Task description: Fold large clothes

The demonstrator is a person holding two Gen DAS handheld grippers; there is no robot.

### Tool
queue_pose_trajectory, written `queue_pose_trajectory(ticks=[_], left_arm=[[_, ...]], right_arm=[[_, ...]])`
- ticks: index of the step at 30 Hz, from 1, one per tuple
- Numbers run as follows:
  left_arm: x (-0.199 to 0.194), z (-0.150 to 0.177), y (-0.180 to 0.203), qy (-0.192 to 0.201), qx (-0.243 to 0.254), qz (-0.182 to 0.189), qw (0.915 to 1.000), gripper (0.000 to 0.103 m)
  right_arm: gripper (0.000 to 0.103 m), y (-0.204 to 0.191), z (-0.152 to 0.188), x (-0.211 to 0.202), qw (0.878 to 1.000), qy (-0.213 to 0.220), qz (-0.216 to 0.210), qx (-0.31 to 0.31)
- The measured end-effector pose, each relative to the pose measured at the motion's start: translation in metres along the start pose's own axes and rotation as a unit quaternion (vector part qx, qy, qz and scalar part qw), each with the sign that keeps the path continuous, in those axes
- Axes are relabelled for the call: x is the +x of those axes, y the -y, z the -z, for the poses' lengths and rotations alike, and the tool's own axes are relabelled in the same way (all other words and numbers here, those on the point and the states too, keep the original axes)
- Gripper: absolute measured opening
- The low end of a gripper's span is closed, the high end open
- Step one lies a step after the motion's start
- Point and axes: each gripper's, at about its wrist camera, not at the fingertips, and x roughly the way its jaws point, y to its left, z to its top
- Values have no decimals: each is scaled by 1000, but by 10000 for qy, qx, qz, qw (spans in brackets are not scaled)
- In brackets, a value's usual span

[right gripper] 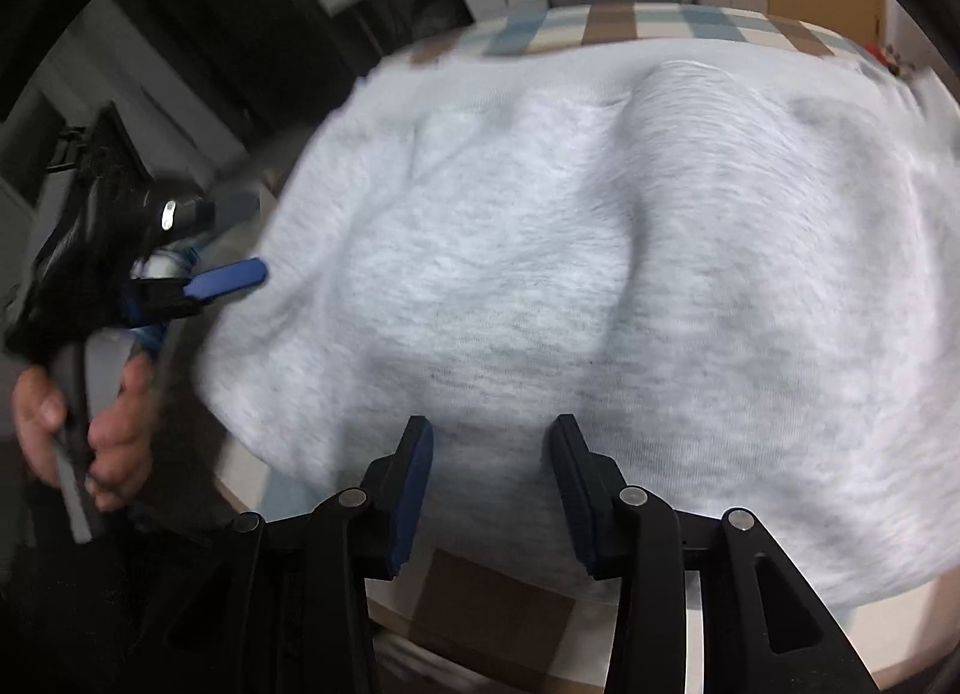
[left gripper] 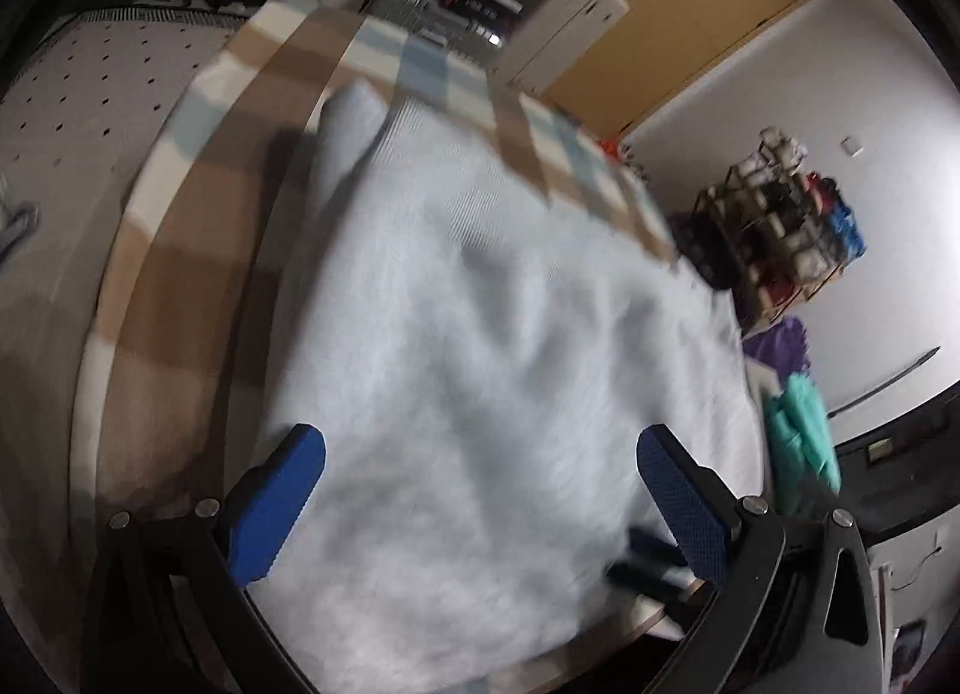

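Grey sweatshirt flat on checked cloth | mid-fold | left gripper jaws wide, empty | right gripper jaws part-open, empty | next: grab near hem.

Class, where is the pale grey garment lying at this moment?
The pale grey garment lies spread on the checked cloth, filling the middle of both wrist views, ahead of the right claw and beneath the left claw.

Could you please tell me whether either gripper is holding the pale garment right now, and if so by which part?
Nothing is held: the left gripper and right gripper both hover open over the pale garment.
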Motion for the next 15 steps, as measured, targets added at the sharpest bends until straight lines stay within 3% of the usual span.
queue_pose_trajectory(ticks=[2, 4, 6, 8, 9, 11, 12, 14, 15], left_arm=[[-2, -19, 12, 185, 43, 60, 9998, 101], [7, -35, 26, 240, 323, -356, 9986, 101], [21, -51, 39, 421, 789, -957, 9914, 101], [41, -61, 40, 652, 964, -1774, 9772, 101], [59, -68, 33, 412, 880, -1875, 9774, 101], [88, -73, 9, -229, 547, -1717, 9834, 101], [103, -73, -2, -497, 381, -1867, 9804, 101], [112, -73, -22, -685, 197, -2115, 9748, 101], [112, -73, -25, -599, 115, -2088, 9760, 101]], right_arm=[[43, 15, 12, -6, 9984, 302, -390, 283], [42, 23, 10, -13, 9951, 193, -661, 715], [42, 28, 9, -16, 9935, 168, -847, 736], [42, 37, 8, -15, 9899, 54, -1049, 948], [42, 36, 9, -15, 9882, 19, -1138, 1023], [43, 41, 10, -14, 9825, -85, -1388, 1239], [43, 46, 11, -16, 9801, -122, -1477, 1323], [43, 52, 9, -18, 9768, -213, -1605, 1401], [42, 53, 7, -18, 9761, -253, -1639, 1401]])
